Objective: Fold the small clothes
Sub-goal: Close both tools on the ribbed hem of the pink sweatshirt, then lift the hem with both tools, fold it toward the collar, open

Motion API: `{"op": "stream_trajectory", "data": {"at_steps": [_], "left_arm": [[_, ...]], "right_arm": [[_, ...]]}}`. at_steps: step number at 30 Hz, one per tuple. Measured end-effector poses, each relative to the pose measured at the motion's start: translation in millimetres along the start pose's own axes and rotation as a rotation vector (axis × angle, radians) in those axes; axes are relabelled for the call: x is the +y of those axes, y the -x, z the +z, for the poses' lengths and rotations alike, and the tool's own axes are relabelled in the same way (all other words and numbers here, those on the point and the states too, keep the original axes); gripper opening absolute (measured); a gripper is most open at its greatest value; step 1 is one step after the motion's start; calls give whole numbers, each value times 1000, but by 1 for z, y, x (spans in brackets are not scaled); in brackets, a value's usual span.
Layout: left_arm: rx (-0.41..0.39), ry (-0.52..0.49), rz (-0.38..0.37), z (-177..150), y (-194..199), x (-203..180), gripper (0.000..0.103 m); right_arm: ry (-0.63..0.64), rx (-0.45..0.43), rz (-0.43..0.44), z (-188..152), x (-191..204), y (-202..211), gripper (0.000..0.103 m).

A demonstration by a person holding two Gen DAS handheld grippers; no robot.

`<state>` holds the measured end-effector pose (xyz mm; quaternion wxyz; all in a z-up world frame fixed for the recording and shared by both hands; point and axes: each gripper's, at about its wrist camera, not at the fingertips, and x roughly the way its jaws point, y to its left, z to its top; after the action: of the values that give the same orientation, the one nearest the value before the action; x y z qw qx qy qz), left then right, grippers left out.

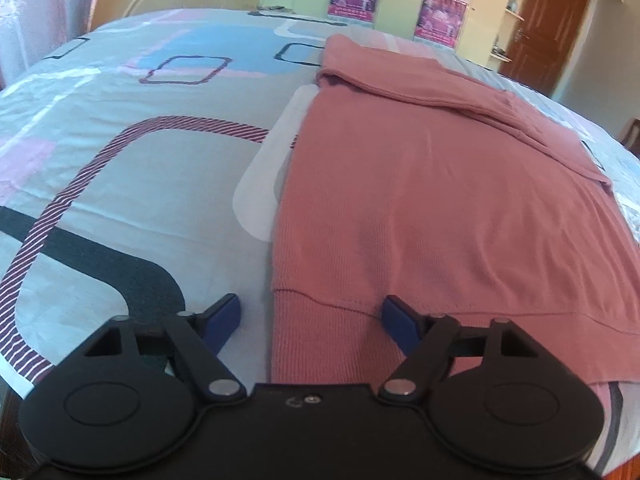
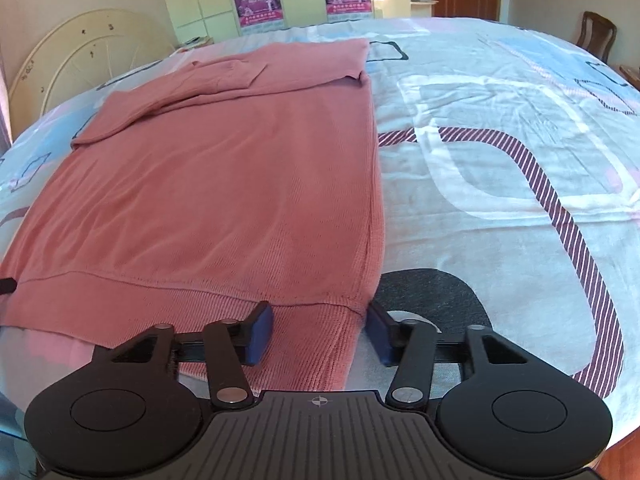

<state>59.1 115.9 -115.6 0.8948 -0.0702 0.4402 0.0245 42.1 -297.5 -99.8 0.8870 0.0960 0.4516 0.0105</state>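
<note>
Pink knit sweater (image 1: 420, 200) is laid flat on the patterned bedsheet (image 1: 120, 160), sleeves folded in, its ribbed hem corners straddled by the left gripper (image 1: 312, 312) and right gripper (image 2: 320, 328), jaws apart, evidently positioned so both corners can be pinched for the next fold

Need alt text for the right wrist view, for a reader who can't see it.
The open right gripper straddles the near right hem corner of a pink knit sweater lying flat on a patterned bedsheet, sleeves folded across its far end. Wardrobe doors with posters stand behind.
</note>
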Motion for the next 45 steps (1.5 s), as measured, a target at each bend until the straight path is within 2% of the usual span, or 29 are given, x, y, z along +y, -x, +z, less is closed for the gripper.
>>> {"op": "stream_trajectory", "data": {"at_steps": [5,8,12,16,17,19,21,27,35,45], "left_arm": [[45,-14,-70,4,3,-3,34],[78,24,-125,8,3,0,17],[98,33,-144,7,1,2,18],[114,43,-169,10,0,3,14],[118,39,-178,11,-1,2,10],[119,32,-193,16,-2,1,9],[109,14,-214,22,-1,-3,8],[45,7,-263,43,7,-10,8],[-59,63,-343,97,7,-17,8],[-172,106,-394,190,-32,-34,8]], "right_arm": [[-17,11,14,2,-1,1,29],[-19,20,20,5,-1,-1,28],[-16,39,21,6,-2,1,36],[-31,61,25,5,-2,2,36],[-34,66,25,5,-1,2,35],[-28,72,26,6,0,3,21],[-41,82,55,10,0,4,15],[-62,57,130,29,2,13,14],[-174,-47,226,81,-6,22,13],[-227,-163,218,182,-16,-14,13]]}}
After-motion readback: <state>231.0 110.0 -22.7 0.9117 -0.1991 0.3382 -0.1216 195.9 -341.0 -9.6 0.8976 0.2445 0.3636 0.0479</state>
